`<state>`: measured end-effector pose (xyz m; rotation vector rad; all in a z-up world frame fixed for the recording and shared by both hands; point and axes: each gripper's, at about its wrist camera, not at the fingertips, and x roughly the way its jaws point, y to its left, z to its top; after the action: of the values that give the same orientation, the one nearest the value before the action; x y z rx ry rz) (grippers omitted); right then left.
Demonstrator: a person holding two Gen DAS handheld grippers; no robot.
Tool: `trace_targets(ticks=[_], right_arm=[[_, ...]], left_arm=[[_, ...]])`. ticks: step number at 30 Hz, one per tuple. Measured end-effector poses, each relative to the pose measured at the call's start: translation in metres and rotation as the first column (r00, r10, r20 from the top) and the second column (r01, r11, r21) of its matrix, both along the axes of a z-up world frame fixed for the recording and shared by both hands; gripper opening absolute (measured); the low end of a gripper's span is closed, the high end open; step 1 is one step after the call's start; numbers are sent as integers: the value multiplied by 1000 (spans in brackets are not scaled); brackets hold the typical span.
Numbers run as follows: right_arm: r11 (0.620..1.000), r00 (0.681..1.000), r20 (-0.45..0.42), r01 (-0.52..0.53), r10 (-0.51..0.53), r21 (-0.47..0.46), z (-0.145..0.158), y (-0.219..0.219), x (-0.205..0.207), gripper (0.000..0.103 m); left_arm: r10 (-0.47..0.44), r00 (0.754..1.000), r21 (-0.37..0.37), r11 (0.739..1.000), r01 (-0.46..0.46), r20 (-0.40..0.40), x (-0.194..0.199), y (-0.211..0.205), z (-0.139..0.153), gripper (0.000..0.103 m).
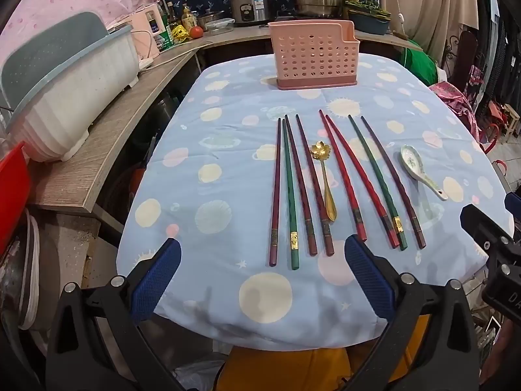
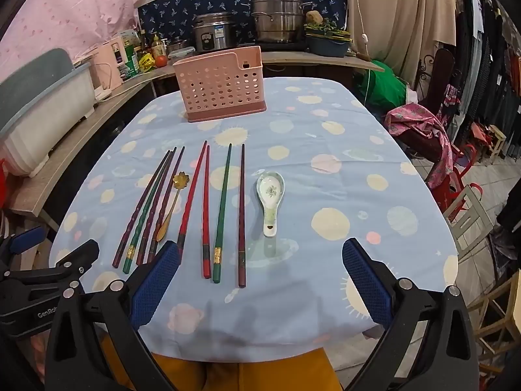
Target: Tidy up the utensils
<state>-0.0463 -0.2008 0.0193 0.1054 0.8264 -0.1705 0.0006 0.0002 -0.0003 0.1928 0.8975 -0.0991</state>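
Several chopsticks (image 1: 338, 179) in red, green and dark purple lie side by side on the blue patterned tablecloth (image 1: 228, 163). A gold flower-shaped spoon (image 1: 324, 176) lies among them, and a white ceramic spoon (image 1: 420, 169) lies to their right. A pink perforated utensil holder (image 1: 316, 55) stands upright at the table's far side. My left gripper (image 1: 262, 251) is open and empty above the near ends of the left chopsticks. In the right wrist view my right gripper (image 2: 260, 254) is open and empty, just short of the chopsticks (image 2: 221, 211), ceramic spoon (image 2: 270, 198), gold spoon (image 2: 171, 202) and holder (image 2: 221, 84).
A white and blue dish rack (image 1: 65, 97) sits on the wooden counter (image 1: 107, 150) to the left. Pots and a rice cooker (image 1: 250, 3) stand behind the table. Chairs and a pink cloth (image 2: 420, 127) are on the right. The other gripper shows at each view's edge.
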Motion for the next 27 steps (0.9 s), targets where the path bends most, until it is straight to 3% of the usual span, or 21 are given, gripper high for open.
trace_targets(ticks=[27], right_arm=[[1000,1000,-13,0,-1,-7,-4,1,-1,96]], left_arm=[[-8,1000,-9,1000,8,-11,-2,-7,-2,96]])
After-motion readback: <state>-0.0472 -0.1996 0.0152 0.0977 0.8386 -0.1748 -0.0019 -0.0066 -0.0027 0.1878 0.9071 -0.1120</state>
